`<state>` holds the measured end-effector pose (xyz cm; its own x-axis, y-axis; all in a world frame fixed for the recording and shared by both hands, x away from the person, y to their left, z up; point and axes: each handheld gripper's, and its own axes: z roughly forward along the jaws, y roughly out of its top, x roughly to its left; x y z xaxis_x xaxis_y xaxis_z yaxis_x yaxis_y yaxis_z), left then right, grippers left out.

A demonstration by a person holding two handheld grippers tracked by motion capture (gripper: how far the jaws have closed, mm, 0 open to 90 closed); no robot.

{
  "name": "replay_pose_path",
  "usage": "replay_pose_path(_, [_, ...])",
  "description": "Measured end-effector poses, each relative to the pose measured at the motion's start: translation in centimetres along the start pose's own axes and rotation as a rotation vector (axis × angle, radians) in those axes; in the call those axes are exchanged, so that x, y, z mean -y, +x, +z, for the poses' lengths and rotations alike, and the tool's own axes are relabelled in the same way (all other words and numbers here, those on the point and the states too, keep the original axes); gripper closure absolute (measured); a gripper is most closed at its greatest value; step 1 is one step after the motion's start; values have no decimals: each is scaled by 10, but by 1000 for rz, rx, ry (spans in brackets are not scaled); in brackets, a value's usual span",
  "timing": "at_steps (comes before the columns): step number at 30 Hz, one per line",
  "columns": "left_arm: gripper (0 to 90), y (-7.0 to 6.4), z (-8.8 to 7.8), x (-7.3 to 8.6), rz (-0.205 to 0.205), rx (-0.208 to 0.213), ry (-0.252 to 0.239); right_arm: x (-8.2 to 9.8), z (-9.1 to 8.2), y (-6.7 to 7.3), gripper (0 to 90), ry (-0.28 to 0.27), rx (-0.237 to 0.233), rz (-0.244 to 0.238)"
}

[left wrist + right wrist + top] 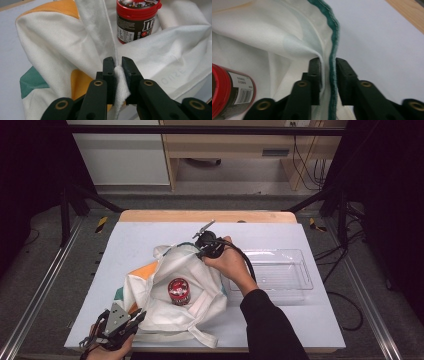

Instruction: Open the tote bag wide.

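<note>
White cotton makes up the tote bag (172, 287), which lies spread open across the middle of the table (125, 245), toward its near edge, with orange and green patches on its outer face. My left gripper (118, 64) sits at the near left corner of the table, jaws clamped narrow on a fold of the bag's white rim. My right gripper (327, 65) is at the bag's far rim, toward the table's far edge; its jaws stand slightly apart with the green-trimmed hem between them, and the pads appear not to press on the fabric. A red-lidded candy jar (179, 291) stands upright inside the bag's opening. A clear plastic tray (295, 285) rests along the right side of the table, beside the bag.
</note>
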<state>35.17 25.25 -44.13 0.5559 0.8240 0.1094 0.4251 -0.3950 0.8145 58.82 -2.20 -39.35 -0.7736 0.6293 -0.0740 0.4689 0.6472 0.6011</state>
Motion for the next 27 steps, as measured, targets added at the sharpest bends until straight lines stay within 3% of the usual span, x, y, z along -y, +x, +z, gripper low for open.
replay_pose_path(7, [727,-1,-1,-1,-24,-15,-42,1,-22,3,492,-40,2,12])
replay_pose_path(14, [630,-4,2,0,-29,-26,-41,11,-31,9,408,-23,-6,12])
replay_pose_path(15, [627,-4,3,0,-30,-23,-36,12,-30,10,411,-18,-11,21])
replay_pose_path(16, [626,-3,4,0,-5,-42,-42,13,-29,10,414,-8,-15,14])
replay_pose_path(21, [639,-6,6,0,-24,-13,-22,20,-26,17,528,30,-36,-14])
replay_pose_path(27, [733,-3,8,2,-25,-10,0,29,-25,23,779,73,-23,-65])
